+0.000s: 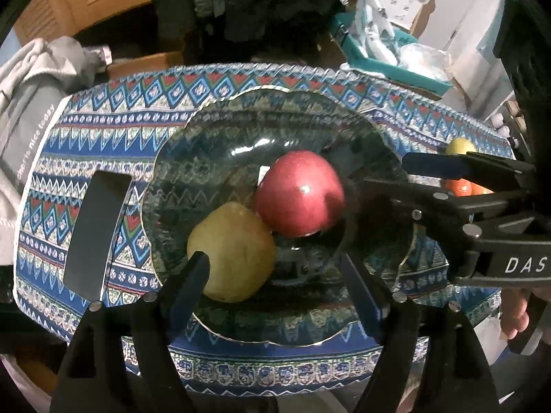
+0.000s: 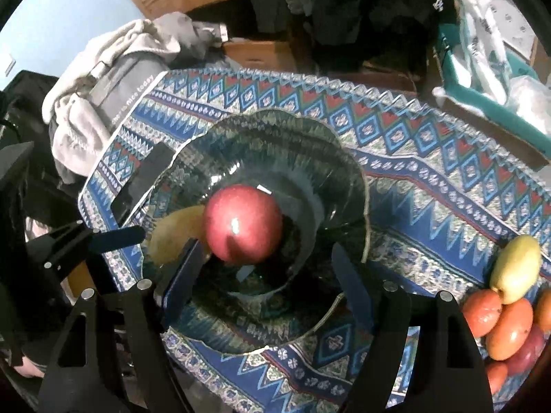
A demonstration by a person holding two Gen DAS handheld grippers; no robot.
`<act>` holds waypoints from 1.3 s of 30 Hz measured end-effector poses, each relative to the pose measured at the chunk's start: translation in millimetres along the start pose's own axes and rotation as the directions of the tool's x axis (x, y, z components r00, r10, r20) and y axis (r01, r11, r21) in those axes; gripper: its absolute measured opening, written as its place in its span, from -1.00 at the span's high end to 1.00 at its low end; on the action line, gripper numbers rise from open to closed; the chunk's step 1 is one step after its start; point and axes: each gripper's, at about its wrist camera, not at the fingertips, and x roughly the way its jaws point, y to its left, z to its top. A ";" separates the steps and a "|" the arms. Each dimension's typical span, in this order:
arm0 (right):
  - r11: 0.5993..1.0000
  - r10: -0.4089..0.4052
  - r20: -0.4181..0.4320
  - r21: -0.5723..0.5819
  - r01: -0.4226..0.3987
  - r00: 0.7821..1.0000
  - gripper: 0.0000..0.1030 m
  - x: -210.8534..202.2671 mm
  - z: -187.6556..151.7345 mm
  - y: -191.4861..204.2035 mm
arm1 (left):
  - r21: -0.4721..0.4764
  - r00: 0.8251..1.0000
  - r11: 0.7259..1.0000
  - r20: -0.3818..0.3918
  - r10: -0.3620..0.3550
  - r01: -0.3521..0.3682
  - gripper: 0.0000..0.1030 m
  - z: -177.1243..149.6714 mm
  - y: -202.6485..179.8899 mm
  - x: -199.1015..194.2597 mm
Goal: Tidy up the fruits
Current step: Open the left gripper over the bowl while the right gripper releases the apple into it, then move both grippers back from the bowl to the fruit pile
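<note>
A dark glass bowl [image 1: 213, 130] with a wavy rim sits on a blue patterned cloth [image 1: 113, 120]. In it lie a red apple [image 1: 299, 194] and a yellow pear [image 1: 230, 253], touching each other. My left gripper [image 1: 275, 272] is open and empty, its fingers hanging over the bowl's near side. My right gripper [image 2: 265, 261] is open and empty above the bowl [image 2: 344, 186], just in front of the red apple [image 2: 246, 223]. The pear [image 2: 179, 230] shows partly behind it. The right gripper also shows at the right of the left wrist view [image 1: 396, 172].
Several loose fruits lie on the cloth at the right: a yellow-green pear [image 2: 516, 268] and orange-red fruits [image 2: 506, 327]. A dark flat phone-like slab [image 1: 96, 234] lies left of the bowl. A grey garment [image 2: 103, 79] is at the back left, a teal box [image 1: 389, 58] behind.
</note>
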 end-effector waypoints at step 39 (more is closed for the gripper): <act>0.946 -0.308 0.147 0.147 0.287 0.940 -0.65 -175.4 -76.4 -124.1 | 0.164 0.988 0.978 0.062 -0.142 0.130 -0.56 24.0 -126.8 -38.1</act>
